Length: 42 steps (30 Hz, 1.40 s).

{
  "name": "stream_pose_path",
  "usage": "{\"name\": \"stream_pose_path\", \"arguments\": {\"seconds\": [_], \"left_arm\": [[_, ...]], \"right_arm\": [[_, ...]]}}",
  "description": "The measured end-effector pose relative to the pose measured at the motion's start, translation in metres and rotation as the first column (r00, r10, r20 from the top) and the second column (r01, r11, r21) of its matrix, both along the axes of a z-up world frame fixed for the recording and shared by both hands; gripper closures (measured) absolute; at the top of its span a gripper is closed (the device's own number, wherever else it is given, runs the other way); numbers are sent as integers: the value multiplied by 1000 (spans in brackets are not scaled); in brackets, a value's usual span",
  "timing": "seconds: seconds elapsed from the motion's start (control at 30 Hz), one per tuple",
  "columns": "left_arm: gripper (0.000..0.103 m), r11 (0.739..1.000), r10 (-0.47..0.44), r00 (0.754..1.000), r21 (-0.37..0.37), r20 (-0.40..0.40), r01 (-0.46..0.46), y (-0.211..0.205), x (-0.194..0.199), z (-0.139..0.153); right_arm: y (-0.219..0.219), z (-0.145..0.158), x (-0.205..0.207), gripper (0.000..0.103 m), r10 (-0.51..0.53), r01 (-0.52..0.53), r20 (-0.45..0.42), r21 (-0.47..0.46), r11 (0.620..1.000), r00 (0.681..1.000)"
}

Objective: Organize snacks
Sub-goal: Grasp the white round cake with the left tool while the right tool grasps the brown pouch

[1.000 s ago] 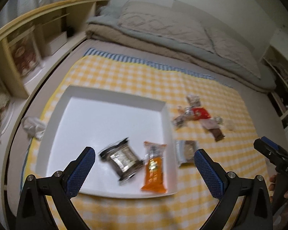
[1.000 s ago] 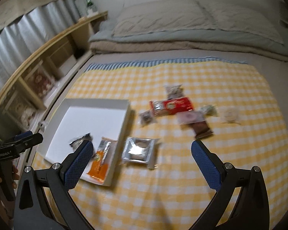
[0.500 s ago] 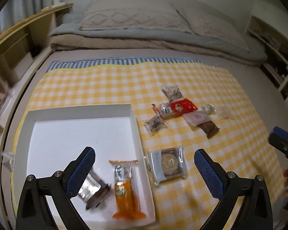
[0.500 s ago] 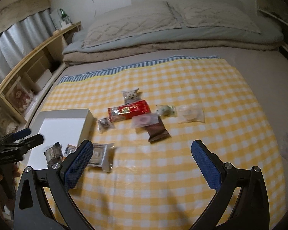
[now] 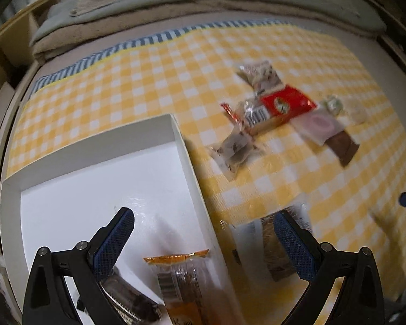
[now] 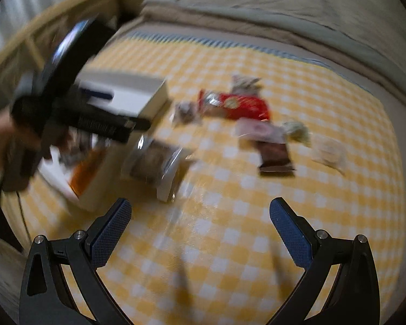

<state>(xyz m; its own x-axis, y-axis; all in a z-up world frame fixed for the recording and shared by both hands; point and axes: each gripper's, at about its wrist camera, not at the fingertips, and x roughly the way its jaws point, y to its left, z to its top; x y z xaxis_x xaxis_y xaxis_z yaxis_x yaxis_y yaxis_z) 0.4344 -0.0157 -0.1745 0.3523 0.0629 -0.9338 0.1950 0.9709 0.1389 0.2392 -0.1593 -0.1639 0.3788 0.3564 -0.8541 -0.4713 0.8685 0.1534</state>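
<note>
Lettering on the red packet (image 5: 285, 102) is blurred beyond reading; left gripper (image 5: 203, 239) and right gripper (image 6: 200, 228) are held spread, empty.

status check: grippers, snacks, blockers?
Left gripper, right gripper open, empty. Orange packet in white tray; clear cookie pack beside. No blockers.

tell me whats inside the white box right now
Two snacks lie in the near corner of the white box: an orange packet and a dark silvery wrapper, partly hidden behind the left gripper. The rest of the floor that shows is bare.
</note>
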Motion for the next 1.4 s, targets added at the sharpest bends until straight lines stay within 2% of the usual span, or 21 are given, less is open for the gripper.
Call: {"name": "stream_pose_path", "arguments": {"seconds": [0.2, 0.27, 0.37, 0.47, 0.53, 0.67, 0.73, 0.83, 1.03, 1.13, 1.3, 1.4], "left_arm": [[0, 994, -70, 996, 76, -61, 75, -13, 5, -31], [0, 993, -99, 992, 61, -83, 105, -18, -1, -36], [0, 985, -157, 982, 50, -107, 163, -28, -7, -40], [0, 977, -196, 973, 60, -124, 205, -35, -14, -44], [0, 983, -170, 980, 50, -104, 176, -33, -10, -41], [0, 995, -93, 995, 43, -38, 95, -22, 5, -30], [0, 998, -51, 998, 32, -21, 51, -16, 16, -27], [0, 999, -21, 999, 48, -45, 23, -12, 30, -36], [0, 986, -62, 996, 148, -69, 72, -22, 35, -53], [0, 983, -81, 993, 156, -81, 93, -23, 33, -56], [1, 981, -115, 986, 140, -118, 131, -22, 16, -60], [1, 981, -125, 984, 130, -126, 141, -19, 4, -59]], "right_arm": [[38, -40, 3, 0, 126, -128, -27, -81, 988, 992], [46, -49, 7, 0, 142, -144, -33, -111, 983, 989], [50, -60, 14, 0, 123, -128, -40, -165, 978, 992], [38, -58, 28, 0, 48, -52, -25, -154, 987, 999], [25, -54, 38, 0, -14, 10, -28, -126, 992, 1000], [11, -57, 42, 0, -47, 42, -41, -119, 992, 998], [10, -56, 38, 0, -19, 14, -48, -95, 995, 999], [20, -55, 27, 0, 49, -53, -43, -94, 994, 998], [43, -69, 18, 0, 138, -143, -47, -154, 978, 989], [42, -73, 25, 0, 99, -104, -35, -177, 979, 994], [21, -68, 47, 0, -23, 20, -20, -151, 988, 1000], [6, -67, 57, 0, -76, 71, -50, -105, 992, 996]]}}
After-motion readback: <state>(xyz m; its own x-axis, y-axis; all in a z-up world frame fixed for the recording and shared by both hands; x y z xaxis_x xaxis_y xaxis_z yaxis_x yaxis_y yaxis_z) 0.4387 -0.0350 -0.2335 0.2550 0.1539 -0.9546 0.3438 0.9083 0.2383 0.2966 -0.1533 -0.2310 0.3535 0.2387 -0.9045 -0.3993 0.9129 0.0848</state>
